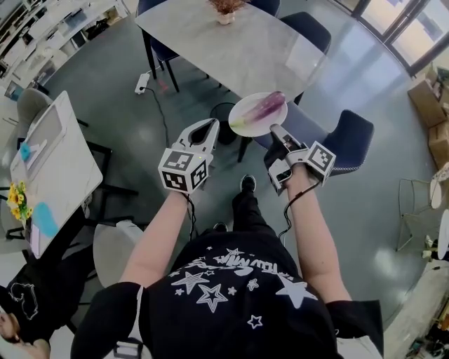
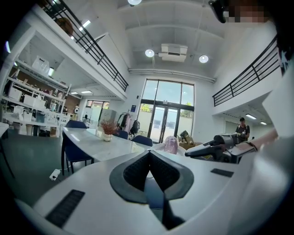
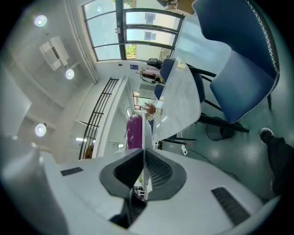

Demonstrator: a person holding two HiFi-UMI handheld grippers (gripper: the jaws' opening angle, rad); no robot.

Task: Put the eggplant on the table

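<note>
**Eggplant on a plate, clamped in the right hand-held gripper**

Right hand-held gripper (image 1: 275, 130): jaws closed on the near rim of a white plate (image 1: 240, 120), with that rim showing edge-on as a thin pale line between the pads in the right gripper view. Held out ahead of the person, off the surface (image 1: 231, 49).

On the plate, 1 purple eggplant (image 1: 268, 106), lying lengthwise along the far side with its tip at the plate's right edge. Not touching the jaws. Seen from the left gripper view as a pale purple lump just beyond the jaw tips.

Left hand-held gripper (image 1: 212, 123): jaws together, tips meeting, nothing between them. Raised just left of the plate and apart from it.

In the head view, plate seen against the near right corner of the surface, a long grey top. At the far edge of that top, 1 small potted plant (image 1: 225, 10). Near the same right corner, just beyond the right hand-held gripper, 1 blue chair (image 1: 351, 140); more blue chairs along the far side. On the floor left of the surface, a white power strip (image 1: 142, 83) with its cable trailing.
</note>
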